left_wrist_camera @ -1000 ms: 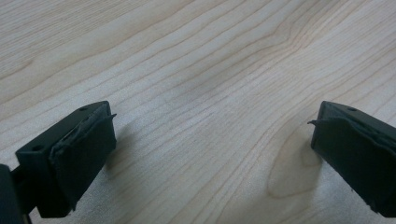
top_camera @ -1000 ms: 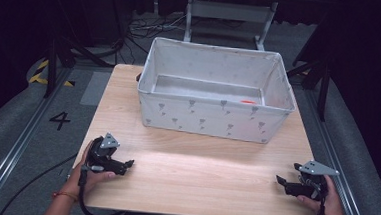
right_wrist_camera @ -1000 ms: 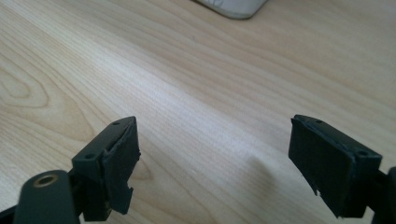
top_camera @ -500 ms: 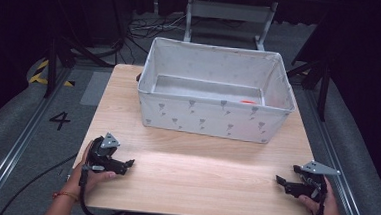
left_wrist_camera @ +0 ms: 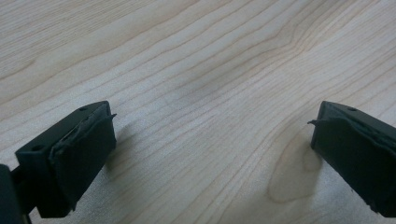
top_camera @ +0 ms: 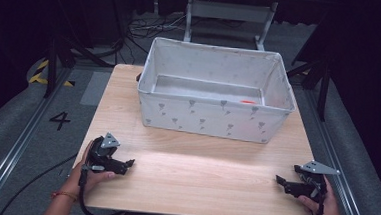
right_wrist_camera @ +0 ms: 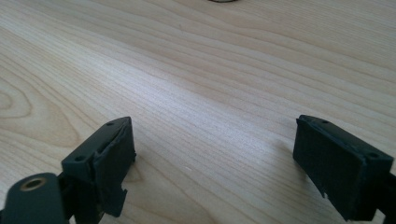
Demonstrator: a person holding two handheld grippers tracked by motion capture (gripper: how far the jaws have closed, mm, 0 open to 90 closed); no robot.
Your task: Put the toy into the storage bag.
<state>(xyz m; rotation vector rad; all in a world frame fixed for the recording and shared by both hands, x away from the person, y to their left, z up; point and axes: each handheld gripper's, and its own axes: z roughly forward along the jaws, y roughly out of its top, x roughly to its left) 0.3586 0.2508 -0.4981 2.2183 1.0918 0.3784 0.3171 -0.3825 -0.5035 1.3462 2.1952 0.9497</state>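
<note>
A grey fabric bin [top_camera: 213,120] with a small printed pattern stands at the back middle of the wooden table [top_camera: 199,173]. A small red object [top_camera: 248,101] lies on its floor toward the right. My left gripper [top_camera: 128,164] rests near the table's front left corner, held by a hand, jaws apart and empty. In the left gripper view the left gripper [left_wrist_camera: 210,154] spans bare wood. My right gripper [top_camera: 280,181] lies at the front right corner, open. The right gripper view shows the right gripper [right_wrist_camera: 215,158] with nothing between its pads.
Around the table lie a grey floor with metal rails [top_camera: 21,142], a painted number 4 [top_camera: 60,120] at the left, and cables and a metal stand [top_camera: 229,12] behind the bin. A broad strip of bare wood separates the grippers from the bin.
</note>
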